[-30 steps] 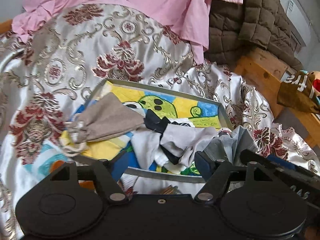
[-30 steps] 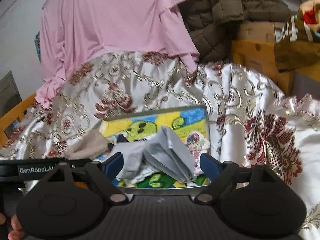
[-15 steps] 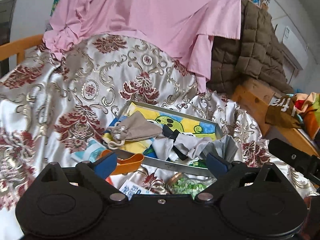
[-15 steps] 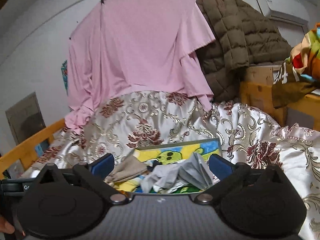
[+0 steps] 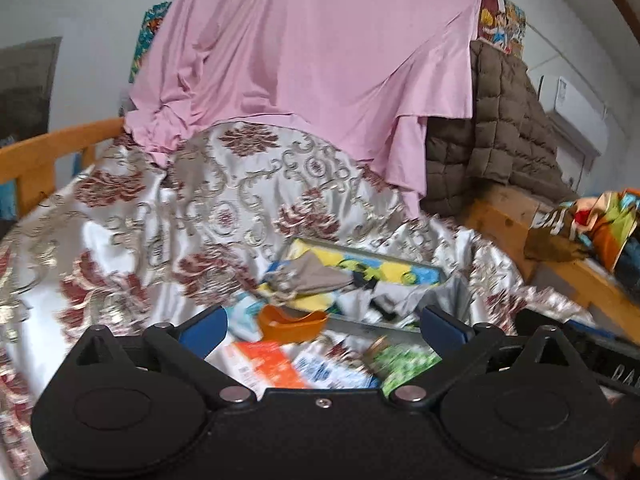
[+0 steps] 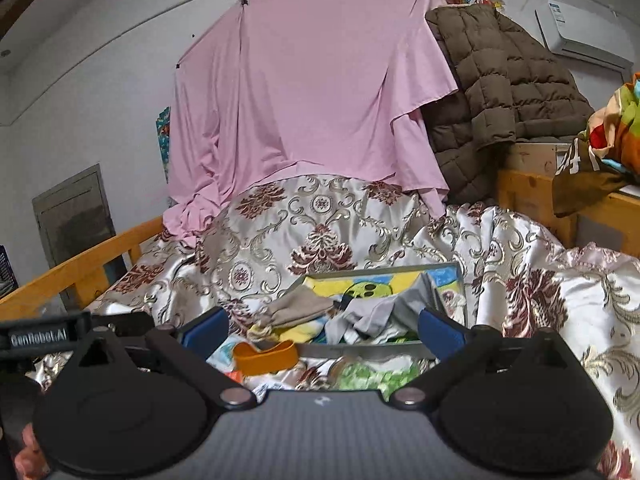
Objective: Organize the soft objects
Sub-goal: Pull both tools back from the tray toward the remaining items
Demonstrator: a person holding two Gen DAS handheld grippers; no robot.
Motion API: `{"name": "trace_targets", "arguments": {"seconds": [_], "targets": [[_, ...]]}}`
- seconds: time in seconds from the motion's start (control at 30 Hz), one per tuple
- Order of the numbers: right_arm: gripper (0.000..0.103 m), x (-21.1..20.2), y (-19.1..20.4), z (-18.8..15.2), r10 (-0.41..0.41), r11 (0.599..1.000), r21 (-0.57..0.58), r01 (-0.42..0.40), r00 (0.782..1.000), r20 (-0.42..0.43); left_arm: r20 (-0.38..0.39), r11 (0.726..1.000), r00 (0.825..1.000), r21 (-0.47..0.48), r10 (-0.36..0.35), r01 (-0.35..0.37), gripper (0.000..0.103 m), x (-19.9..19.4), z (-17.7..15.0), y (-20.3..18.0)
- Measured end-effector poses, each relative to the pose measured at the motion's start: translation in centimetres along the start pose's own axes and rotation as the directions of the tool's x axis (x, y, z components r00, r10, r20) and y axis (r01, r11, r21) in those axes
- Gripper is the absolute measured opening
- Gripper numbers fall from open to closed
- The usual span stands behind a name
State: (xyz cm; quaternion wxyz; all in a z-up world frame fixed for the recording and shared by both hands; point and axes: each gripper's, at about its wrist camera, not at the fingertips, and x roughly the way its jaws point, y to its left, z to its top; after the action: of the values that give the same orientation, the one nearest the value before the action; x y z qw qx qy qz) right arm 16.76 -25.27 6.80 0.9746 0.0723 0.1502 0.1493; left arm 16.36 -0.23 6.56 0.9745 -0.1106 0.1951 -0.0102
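A grey-rimmed tray (image 5: pixel 368 254) with a cartoon picture on its floor lies on the floral satin bedspread (image 5: pixel 224 208). In it lie a beige cloth pouch (image 5: pixel 316 276) and crumpled grey and white cloths (image 5: pixel 416 296). My left gripper (image 5: pixel 322 324) hangs back from the tray's near edge, its jaws opening with nothing between them. The right wrist view shows the same tray (image 6: pixel 376 270), beige pouch (image 6: pixel 304 306) and grey cloths (image 6: pixel 380 312). My right gripper (image 6: pixel 322 330) stands open and empty, short of the tray.
An orange bowl (image 5: pixel 292 324), an orange packet (image 5: pixel 264 360) and a green packet (image 5: pixel 404 360) lie before the tray. A pink sheet (image 6: pixel 304 92) and a brown quilted jacket (image 6: pixel 500 80) hang behind. A wooden bed rail (image 6: pixel 80 272) runs at left, a wooden shelf (image 6: pixel 532 196) at right.
Both grippers have drawn back and up from the tray and their jaws have widened. The grey cloths stay in the tray. The bowl and packets have come into view.
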Motion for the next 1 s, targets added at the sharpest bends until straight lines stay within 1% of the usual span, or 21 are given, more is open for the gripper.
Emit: {"name": "trace_targets", "arguments": {"seconds": [0.13,0.27,0.37,0.47,0.6,0.87,1.0], "targets": [[0.103,-0.9,1.1,-1.1,-0.005,0.999,-0.034,0.004,1.000,-0.022,-0.024,1.000,0.999,0.003,0.027,-0.026,0.102,-1.4,-1.3,0.9],[0.103,-1.3,1.9,-2.0,-0.009,0.999,-0.032,0.008,0.999,-0.050,-0.042,0.998,0.997,0.016,0.058,-0.058,0.102,-2.5,-2.4,1.6],[0.103,-1.5,2.2,-2.7,-0.019,0.999,-0.040,0.016,0.997,-0.075,-0.056,0.997,0.995,0.024,0.078,-0.076,0.102,-2.9,-3.0,2.0],[0.103,-1.5,2.5,-3.4,-0.034,0.999,-0.042,0.030,0.994,-0.107,-0.083,0.995,0.991,0.007,0.104,-0.104,0.102,-3.0,-3.4,2.6],[0.103,-1.3,2.7,-4.1,-0.043,0.999,-0.040,0.037,0.987,-0.155,-0.116,0.991,0.984,-0.009,0.133,-0.135,0.102,-2.9,-3.7,3.0],[0.103,-0.5,3.6,-5.3,-0.047,0.996,-0.079,0.029,0.970,-0.240,-0.172,0.984,0.968,0.026,0.181,-0.179,0.102,-1.9,-4.1,3.1],[0.103,0.3,3.7,-5.8,-0.049,0.996,-0.083,0.026,0.957,-0.286,-0.200,0.980,0.959,0.030,0.200,-0.198,0.102,-1.4,-4.2,3.3]]}}
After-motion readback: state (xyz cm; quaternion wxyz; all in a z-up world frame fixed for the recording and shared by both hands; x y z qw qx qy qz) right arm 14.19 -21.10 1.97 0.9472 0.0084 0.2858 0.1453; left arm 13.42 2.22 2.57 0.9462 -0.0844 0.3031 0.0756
